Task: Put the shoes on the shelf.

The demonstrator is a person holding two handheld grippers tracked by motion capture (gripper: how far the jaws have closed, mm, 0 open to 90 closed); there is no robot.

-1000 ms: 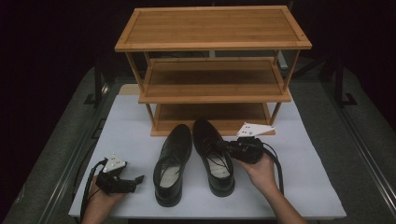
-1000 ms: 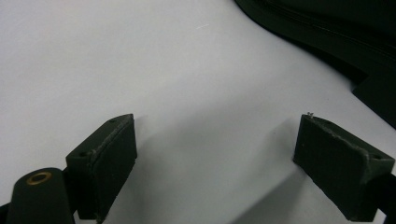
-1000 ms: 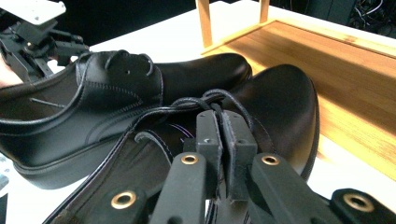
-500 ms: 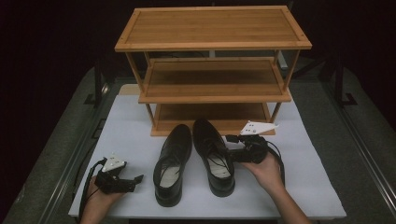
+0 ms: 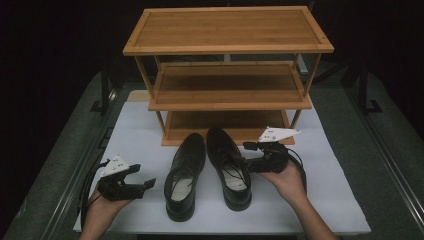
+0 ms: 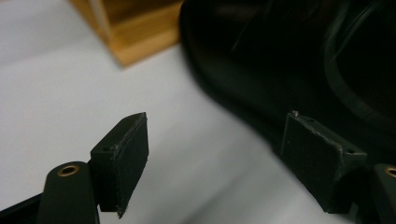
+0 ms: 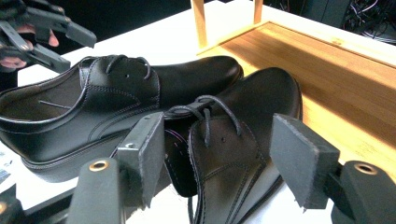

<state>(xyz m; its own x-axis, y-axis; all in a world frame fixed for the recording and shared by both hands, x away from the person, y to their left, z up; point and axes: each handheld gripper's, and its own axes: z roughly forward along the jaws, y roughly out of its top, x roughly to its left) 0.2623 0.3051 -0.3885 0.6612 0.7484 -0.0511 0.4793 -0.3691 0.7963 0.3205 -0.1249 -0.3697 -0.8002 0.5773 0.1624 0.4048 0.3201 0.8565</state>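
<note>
Shoes (image 5: 207, 172) sit paired before the rack (image 5: 227, 75), right gripper (image 5: 252, 155) just opening around nothing beside the right shoe (image 5: 229, 167), left gripper (image 5: 145, 182) wide, narrowing slightly — next, clamp a collar.

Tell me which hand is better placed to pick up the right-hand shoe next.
Right. The right gripper sits open against the right-hand shoe, its laces showing between the fingers. The left gripper sits beyond the other shoe.
</note>
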